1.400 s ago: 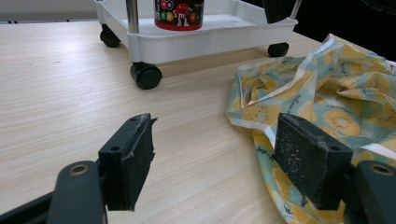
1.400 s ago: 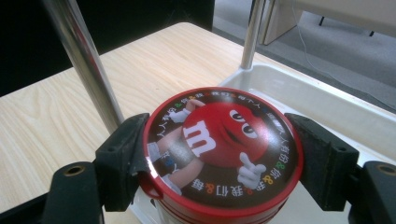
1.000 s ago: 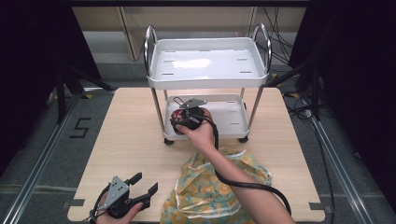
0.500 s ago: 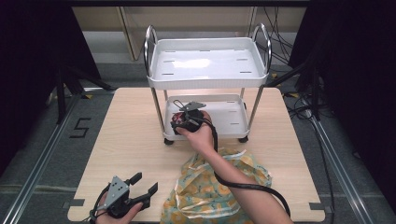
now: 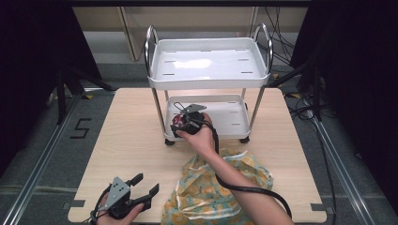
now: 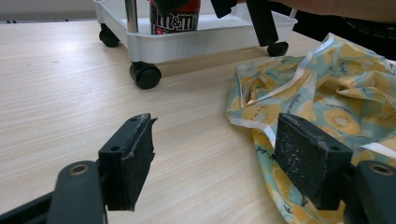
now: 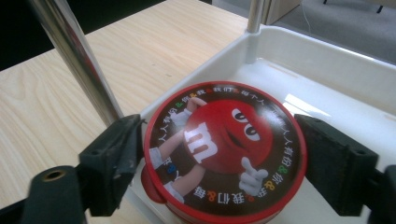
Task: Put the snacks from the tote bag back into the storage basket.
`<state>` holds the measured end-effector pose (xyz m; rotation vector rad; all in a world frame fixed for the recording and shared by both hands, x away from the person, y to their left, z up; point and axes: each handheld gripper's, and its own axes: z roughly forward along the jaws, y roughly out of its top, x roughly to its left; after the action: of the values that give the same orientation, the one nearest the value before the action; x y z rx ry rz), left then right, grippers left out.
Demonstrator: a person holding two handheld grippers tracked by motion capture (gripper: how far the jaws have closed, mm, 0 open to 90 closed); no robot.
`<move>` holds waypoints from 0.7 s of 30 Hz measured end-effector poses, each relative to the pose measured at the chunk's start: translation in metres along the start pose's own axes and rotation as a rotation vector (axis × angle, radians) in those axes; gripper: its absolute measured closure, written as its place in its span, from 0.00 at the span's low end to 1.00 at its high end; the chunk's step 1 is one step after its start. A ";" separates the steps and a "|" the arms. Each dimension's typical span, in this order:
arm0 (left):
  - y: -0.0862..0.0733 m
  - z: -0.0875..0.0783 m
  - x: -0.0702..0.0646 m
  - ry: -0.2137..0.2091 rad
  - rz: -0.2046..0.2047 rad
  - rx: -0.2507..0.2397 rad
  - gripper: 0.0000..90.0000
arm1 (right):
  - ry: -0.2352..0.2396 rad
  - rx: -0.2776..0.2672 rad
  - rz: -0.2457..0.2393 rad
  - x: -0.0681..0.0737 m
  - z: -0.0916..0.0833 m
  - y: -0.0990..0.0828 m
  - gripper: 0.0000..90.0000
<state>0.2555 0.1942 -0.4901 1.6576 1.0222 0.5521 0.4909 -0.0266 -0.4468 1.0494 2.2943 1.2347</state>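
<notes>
between right claw (image 7: pixel 219 163) pads: candy tub (image 7: pixel 224 149), grasped, over cart (image 5: pixel 234 123) lower shelf. likely placing; next lower, release. left claw (image 6: pixel 224 163) released.

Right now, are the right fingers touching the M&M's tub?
Touching. The right gripper view shows both fingers pressed against the tub lid's rim, with no gap.

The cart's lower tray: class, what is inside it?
The lower tray holds a red M&M's tub, near its front-left corner, between the right gripper jaws. The tub's contents are hidden by its lid.
</notes>
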 end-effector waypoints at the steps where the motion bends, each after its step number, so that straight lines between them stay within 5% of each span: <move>1: 0.000 0.000 0.000 0.001 0.001 0.001 0.31 | -0.010 -0.006 -0.004 0.000 0.000 0.000 0.20; 18: 0.000 0.000 0.000 -0.001 0.004 0.000 0.31 | 0.024 0.021 -0.036 0.005 -0.027 0.003 0.18; 21: 0.000 0.000 0.000 0.004 0.003 0.006 0.31 | 0.001 0.022 -0.066 0.005 -0.037 0.004 0.18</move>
<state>0.2554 0.1943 -0.4903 1.6645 1.0256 0.5554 0.4675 -0.0428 -0.4225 0.9728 2.3286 1.1880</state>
